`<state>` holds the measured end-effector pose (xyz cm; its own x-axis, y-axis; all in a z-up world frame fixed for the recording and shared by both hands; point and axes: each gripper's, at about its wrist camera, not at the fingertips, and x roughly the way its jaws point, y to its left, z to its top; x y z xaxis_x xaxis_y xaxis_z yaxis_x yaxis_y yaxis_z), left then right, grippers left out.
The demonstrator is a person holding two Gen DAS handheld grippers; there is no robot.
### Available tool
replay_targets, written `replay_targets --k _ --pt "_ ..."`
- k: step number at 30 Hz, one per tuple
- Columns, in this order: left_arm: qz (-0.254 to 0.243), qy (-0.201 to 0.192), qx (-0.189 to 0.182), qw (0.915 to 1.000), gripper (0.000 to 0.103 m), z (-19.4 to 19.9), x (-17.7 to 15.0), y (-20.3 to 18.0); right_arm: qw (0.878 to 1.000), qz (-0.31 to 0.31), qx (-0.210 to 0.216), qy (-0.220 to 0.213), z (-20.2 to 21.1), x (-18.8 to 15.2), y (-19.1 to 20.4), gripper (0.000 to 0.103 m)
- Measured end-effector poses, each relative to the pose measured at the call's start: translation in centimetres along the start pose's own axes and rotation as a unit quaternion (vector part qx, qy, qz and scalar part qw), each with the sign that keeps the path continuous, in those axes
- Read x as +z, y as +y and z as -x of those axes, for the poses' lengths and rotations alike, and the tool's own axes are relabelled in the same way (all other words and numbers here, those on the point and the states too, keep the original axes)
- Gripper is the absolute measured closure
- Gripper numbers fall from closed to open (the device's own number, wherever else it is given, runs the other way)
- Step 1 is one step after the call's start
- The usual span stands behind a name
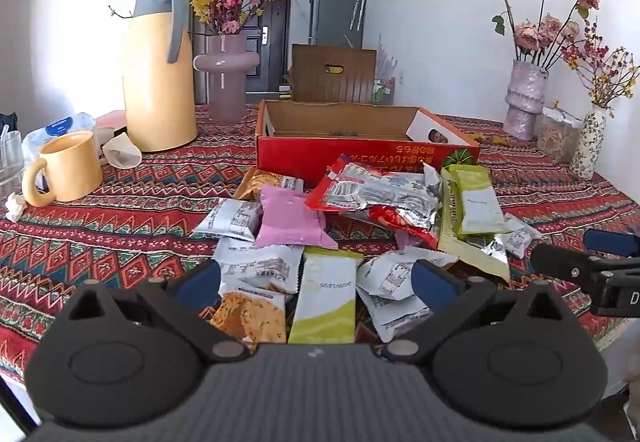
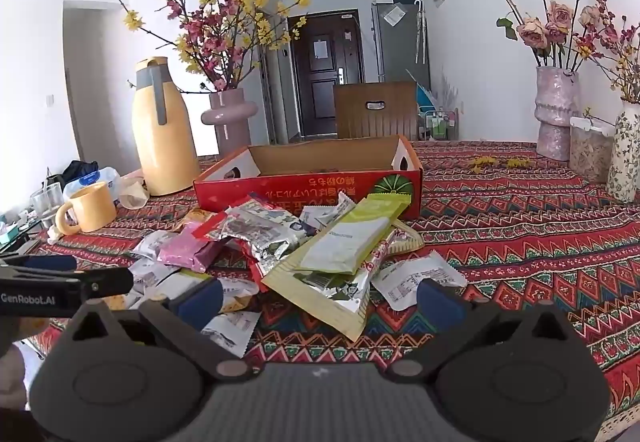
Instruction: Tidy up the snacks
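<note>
Both sets of jaws stand wide and hold nothing: the left gripper (image 1: 316,278) hangs over the near end of the snack pile (image 1: 360,226), the right gripper (image 2: 320,296) just beside it. The packets lie loose on the table (image 2: 540,242) near its front edge, with the red box (image 1: 360,145) right behind them. The box looks empty, so sorting seems barely begun. Only the left view shows the green-and-white packet (image 1: 324,302) between its jaws; only the right view shows bare cloth beside the pile.

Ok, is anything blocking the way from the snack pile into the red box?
Nothing visible: the snack pile lies right against the front wall of the red box, whose top is open. Both grippers hover open, empty.
</note>
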<state>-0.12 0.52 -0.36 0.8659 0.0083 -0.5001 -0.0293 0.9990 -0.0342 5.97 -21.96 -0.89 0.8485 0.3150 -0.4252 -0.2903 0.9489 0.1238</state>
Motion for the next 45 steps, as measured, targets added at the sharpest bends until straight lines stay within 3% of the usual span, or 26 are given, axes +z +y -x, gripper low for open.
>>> replay_targets --k 45 --pt "0.001 -0.013 0.0 0.9999 0.0 0.5 -0.41 0.21 1.0 0.004 -0.003 0.006 -0.22 -0.3 -0.69 0.0"
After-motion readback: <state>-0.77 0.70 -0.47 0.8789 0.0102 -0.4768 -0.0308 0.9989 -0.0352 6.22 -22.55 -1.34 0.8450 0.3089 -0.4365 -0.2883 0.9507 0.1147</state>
